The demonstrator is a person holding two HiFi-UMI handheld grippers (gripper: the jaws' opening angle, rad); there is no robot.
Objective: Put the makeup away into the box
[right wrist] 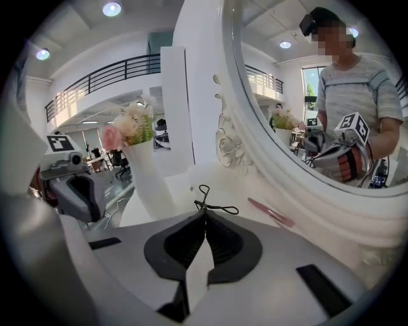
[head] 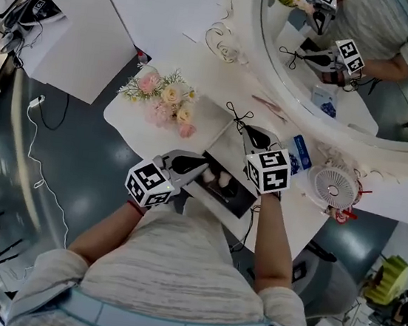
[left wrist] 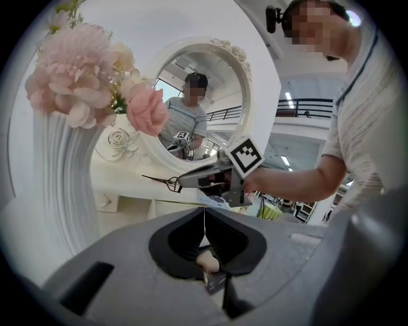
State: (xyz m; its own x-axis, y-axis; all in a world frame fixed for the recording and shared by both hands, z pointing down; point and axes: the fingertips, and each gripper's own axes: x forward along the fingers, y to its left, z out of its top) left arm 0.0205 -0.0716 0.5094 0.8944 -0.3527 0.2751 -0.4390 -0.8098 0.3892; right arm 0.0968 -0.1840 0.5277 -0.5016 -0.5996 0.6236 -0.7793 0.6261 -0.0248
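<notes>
The right gripper [right wrist: 204, 215] had its jaws pressed together, and pinched at the very tips was a black eyelash curler [right wrist: 201, 204], its wire loops sticking out toward twelve o'clock. And there it was, carried above the white surface [head: 204, 120], clear of everything! In the head view the curler pointed to eleven o'clock, toward the big round mirror [head: 274, 82]. At about seven o'clock from that gripper sat the black box [head: 223, 197], open, with pale rounded makeup pieces inside.

Over on the other side, the left gripper [left wrist: 204, 213] had its jaws together too, only a hairline between them, and I could not make out anything caught there. It was poised at the box's nine o'clock edge, tips over the rim.

Further out: a white vase of pink flowers [head: 166, 100] at ten o'clock from the box, a slim pink item [right wrist: 271, 212] lying by the mirror's base at one o'clock, a blue packet [head: 301, 153] at two o'clock, and a small white fan [head: 333, 187] at three o'clock.
</notes>
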